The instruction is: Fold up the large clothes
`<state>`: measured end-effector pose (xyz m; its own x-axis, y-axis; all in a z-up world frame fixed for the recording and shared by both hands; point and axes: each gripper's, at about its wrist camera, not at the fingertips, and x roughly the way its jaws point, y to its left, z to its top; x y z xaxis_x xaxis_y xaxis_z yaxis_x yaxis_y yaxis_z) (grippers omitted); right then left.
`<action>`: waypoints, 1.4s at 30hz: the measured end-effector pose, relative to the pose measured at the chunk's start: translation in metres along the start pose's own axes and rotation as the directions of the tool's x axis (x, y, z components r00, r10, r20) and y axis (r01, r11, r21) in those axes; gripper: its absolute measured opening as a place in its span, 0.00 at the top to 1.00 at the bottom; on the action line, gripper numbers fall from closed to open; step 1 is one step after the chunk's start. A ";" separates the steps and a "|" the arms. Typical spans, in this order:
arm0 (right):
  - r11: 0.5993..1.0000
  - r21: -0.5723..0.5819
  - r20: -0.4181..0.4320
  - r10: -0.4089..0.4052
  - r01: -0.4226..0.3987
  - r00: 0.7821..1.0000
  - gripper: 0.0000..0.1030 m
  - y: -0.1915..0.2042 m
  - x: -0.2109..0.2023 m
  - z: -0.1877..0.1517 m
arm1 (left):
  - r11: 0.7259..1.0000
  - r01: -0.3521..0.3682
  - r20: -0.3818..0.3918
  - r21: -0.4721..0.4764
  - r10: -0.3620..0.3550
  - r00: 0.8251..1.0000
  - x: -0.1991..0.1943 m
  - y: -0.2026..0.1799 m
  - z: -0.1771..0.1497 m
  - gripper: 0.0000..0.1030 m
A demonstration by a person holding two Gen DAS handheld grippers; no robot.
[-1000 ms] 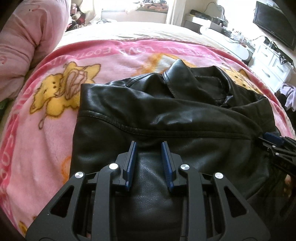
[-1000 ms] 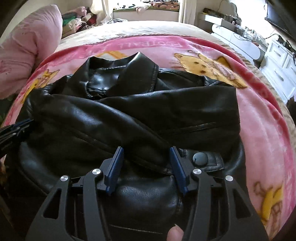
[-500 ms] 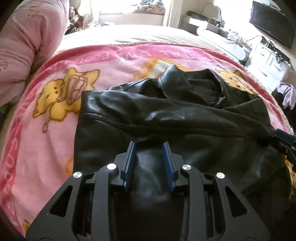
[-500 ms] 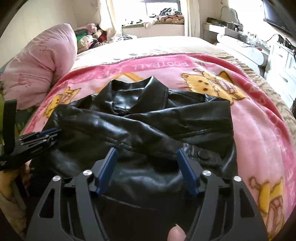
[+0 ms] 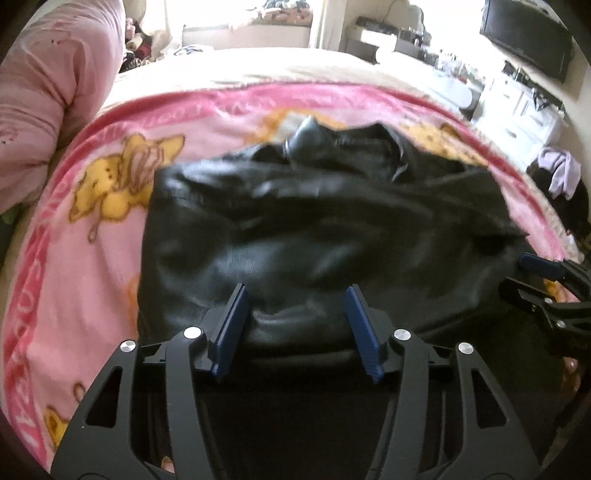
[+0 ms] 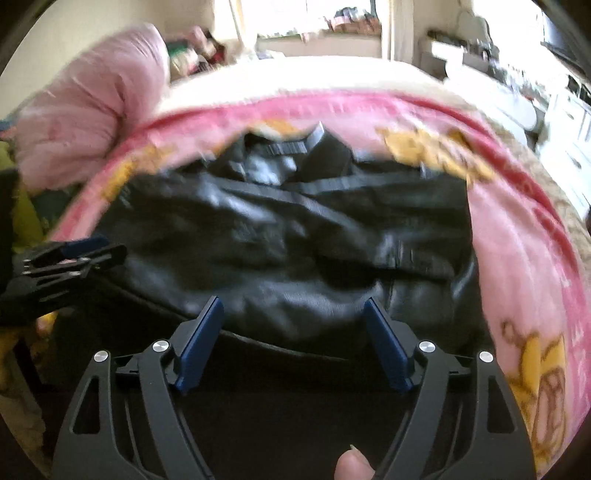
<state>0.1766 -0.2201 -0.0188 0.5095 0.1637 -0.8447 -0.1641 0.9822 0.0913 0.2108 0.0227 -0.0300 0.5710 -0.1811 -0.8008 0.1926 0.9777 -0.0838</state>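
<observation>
A black leather jacket (image 5: 314, 229) lies on a pink cartoon blanket, sleeves folded across its front, collar at the far end; it also shows in the right wrist view (image 6: 288, 236). My left gripper (image 5: 295, 317) is open and empty at the jacket's near hem, left part. My right gripper (image 6: 293, 332) is open and empty at the near hem, right part. Each gripper shows at the edge of the other's view: the right gripper (image 5: 543, 288), the left gripper (image 6: 66, 258). Both views are blurred by motion.
The pink blanket (image 5: 81, 258) covers a bed. A pink duvet bundle (image 6: 88, 107) lies at the far left. White drawers (image 5: 524, 110) and a dark screen (image 5: 528, 33) stand to the right. Clothes (image 5: 561, 173) hang by the bed's right side.
Both grippers have pulled back toward the near hem and opened wider. The left jaws, narrow before, now stand well apart. The jacket looks smaller and farther away.
</observation>
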 end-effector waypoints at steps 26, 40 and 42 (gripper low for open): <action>1.000 0.004 0.193 0.020 -0.021 0.981 0.06 0.009 -0.086 -0.040 | 1.000 -0.029 0.110 -0.011 0.030 0.993 -0.084 -0.018 -0.022 0.09; 0.999 0.020 0.224 0.036 -0.042 0.974 0.05 -0.001 -0.135 -0.075 | 0.999 -0.045 0.138 0.011 0.043 0.989 -0.123 -0.023 -0.052 0.09; 0.999 0.023 0.225 0.033 -0.039 0.974 0.05 -0.003 -0.141 -0.079 | 0.999 -0.048 0.137 0.014 0.046 0.989 -0.125 -0.023 -0.056 0.09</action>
<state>0.0388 -0.2535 0.0584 0.6811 0.2120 -0.7008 -0.1639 0.9770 0.1363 0.0901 0.0288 0.0389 0.6834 -0.1488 -0.7147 0.1756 0.9838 -0.0369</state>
